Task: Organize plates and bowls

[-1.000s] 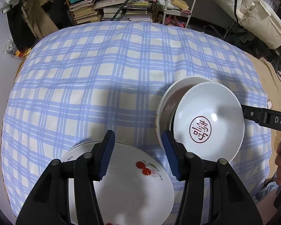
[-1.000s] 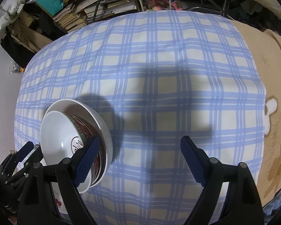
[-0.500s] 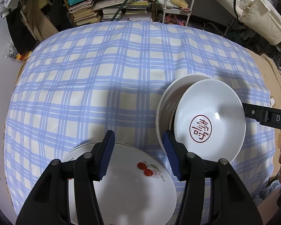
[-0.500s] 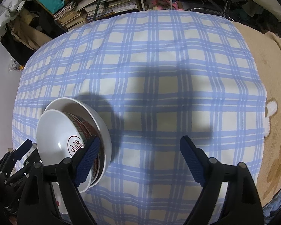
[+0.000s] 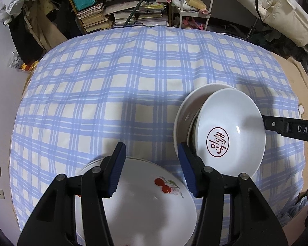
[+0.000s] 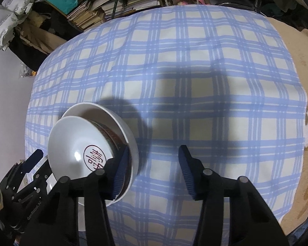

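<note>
The bowls [image 5: 219,129] are stacked near the right of the checked cloth [image 5: 133,82]: a white bowl with a red seal [image 5: 230,131] is nested, tilted, in a patterned bowl inside a wider white one. A pile of plates [image 5: 137,201], topped by one with a cherry motif, is seen at the near edge, to the left of the bowls.

The left gripper [image 5: 152,170] is held half open over the far rim of the plates, with nothing between its pads. The right gripper [image 6: 152,172] is being closed; only cloth is seen between its jaws, and its left finger lies just beside the bowl stack's rim.

A knock from that closing finger could be given to the tilted top bowl, which might then slide or tip off the stack. The cloth could also be caught and dragged, since it appears soft and loose.

Contact between finger and rim cannot be settled. The near side of the plates is hidden by the left gripper, and how many plates are piled cannot be made out.
</note>
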Motion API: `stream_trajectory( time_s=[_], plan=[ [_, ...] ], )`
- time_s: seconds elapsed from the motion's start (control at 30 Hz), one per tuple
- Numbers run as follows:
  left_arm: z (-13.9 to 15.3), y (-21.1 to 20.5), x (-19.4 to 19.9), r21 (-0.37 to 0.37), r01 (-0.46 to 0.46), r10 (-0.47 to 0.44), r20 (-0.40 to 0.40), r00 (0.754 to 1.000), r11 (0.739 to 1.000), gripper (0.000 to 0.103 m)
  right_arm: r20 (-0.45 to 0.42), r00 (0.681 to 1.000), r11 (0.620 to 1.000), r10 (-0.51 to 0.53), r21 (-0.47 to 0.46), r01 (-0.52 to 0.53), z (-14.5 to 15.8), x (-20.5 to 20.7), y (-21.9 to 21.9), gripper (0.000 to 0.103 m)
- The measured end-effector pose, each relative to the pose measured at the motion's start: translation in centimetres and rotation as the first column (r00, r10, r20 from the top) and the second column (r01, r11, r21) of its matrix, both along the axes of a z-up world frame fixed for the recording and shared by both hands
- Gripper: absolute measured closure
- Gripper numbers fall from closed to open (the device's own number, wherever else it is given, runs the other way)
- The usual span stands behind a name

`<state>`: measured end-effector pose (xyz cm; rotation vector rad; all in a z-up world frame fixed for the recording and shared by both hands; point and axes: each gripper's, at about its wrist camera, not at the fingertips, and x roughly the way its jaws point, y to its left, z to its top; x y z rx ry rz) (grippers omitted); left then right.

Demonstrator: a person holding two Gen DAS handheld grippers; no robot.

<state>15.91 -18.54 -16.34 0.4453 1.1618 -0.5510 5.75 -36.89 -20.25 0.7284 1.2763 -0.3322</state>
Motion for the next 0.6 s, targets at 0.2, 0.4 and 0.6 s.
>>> stream_trajectory(
  time_s=[0.2,0.4,0.6],
  plan=[
    [-0.03,-0.09,-0.04,-0.007,-0.001,0.001,0.002,1.000,1.000,0.053,0.024,1.000,0.999,0.000,0.037,-0.001,-0.05,0.23,0.25,0.070],
    [-0.11,-0.06,0.18,-0.040,-0.031,0.029,-0.049,0.998,0.999,0.066,0.045,0.998,0.995,-0.038,0.096,0.033,-0.44,0.16,0.17,0.081],
    [-0.47,0.13,0.74,-0.085,-0.053,0.042,-0.123,0.991,0.995,0.075,0.050,0.999,0.996,-0.020,0.089,0.015,-0.40,0.30,0.48,0.091]
  ],
)
